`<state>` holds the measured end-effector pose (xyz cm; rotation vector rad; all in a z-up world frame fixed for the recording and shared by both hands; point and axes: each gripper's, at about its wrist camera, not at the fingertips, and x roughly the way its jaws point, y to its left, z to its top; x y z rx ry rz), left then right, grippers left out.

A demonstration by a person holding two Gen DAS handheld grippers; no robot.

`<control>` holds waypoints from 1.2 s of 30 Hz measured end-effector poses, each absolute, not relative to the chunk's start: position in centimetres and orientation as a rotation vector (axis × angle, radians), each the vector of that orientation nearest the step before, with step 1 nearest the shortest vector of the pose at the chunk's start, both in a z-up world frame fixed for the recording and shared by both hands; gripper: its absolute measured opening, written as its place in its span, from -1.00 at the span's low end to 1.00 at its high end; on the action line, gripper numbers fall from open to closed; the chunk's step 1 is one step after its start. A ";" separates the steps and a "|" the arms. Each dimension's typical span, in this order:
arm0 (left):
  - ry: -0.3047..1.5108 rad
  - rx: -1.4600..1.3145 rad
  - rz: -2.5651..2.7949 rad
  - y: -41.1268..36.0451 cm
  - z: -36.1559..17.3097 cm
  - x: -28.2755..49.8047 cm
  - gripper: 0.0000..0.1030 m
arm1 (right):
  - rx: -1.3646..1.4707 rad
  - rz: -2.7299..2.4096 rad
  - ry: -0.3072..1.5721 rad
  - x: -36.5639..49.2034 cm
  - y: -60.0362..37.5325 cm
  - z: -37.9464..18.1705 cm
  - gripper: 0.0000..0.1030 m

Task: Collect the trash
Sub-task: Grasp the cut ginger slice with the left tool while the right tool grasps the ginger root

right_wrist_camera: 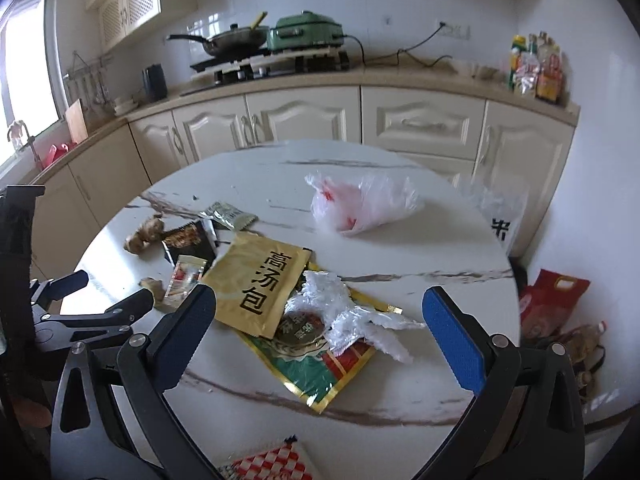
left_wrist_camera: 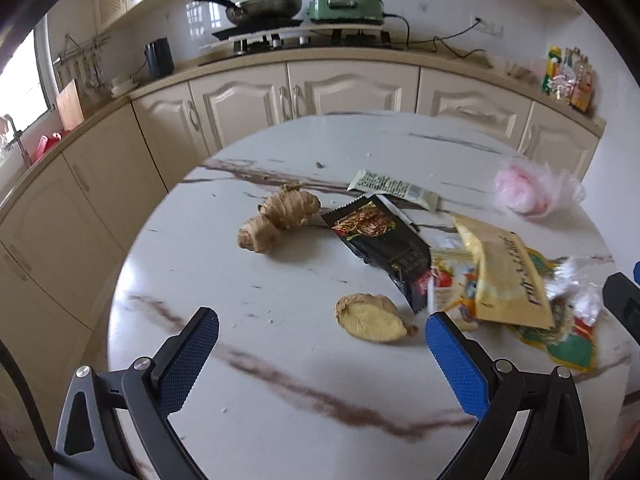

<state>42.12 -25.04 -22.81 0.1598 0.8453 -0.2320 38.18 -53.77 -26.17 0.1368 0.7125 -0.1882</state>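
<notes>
- Hovering above the round marble table [left_wrist_camera: 280, 380], the left gripper [left_wrist_camera: 322, 344] is held wide open and empty, beside a cut ginger piece [left_wrist_camera: 372, 318].
- The right gripper [right_wrist_camera: 320, 324] is spread wide over the wrappers: a gold packet [right_wrist_camera: 256, 284], crumpled clear plastic [right_wrist_camera: 344, 312].

We see bare bench [left_wrist_camera: 280, 392] along the near edge and left of the ginger root [left_wrist_camera: 280, 216]; wrappers [right_wrist_camera: 280, 304] crowd the middle, a plastic bag [right_wrist_camera: 360, 204] blocks the far side.
</notes>
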 end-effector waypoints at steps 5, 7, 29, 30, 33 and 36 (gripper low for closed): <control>0.898 0.161 -0.252 -25.7 -24.8 45.5 0.95 | 0.155 -0.187 0.728 39.2 -54.7 -26.6 1.00; 0.919 0.138 -0.287 -25.5 -25.2 46.3 0.80 | 0.153 -0.193 0.733 39.5 -54.9 -26.6 1.00; 0.875 0.034 -0.419 -17.1 -23.6 47.6 -0.17 | 0.130 -0.158 0.804 43.0 -51.6 -27.1 1.00; 0.871 0.022 -0.425 -16.4 -23.5 47.4 -0.17 | 0.130 -0.157 0.803 43.0 -51.4 -27.0 1.00; 0.850 -0.002 -0.435 -14.9 -22.5 46.8 -0.17 | 0.122 -0.139 0.801 43.5 -50.1 -26.7 1.00; 0.822 0.001 -0.420 -13.9 -21.3 46.4 -0.17 | 0.112 -0.116 0.804 44.5 -48.4 -26.5 1.00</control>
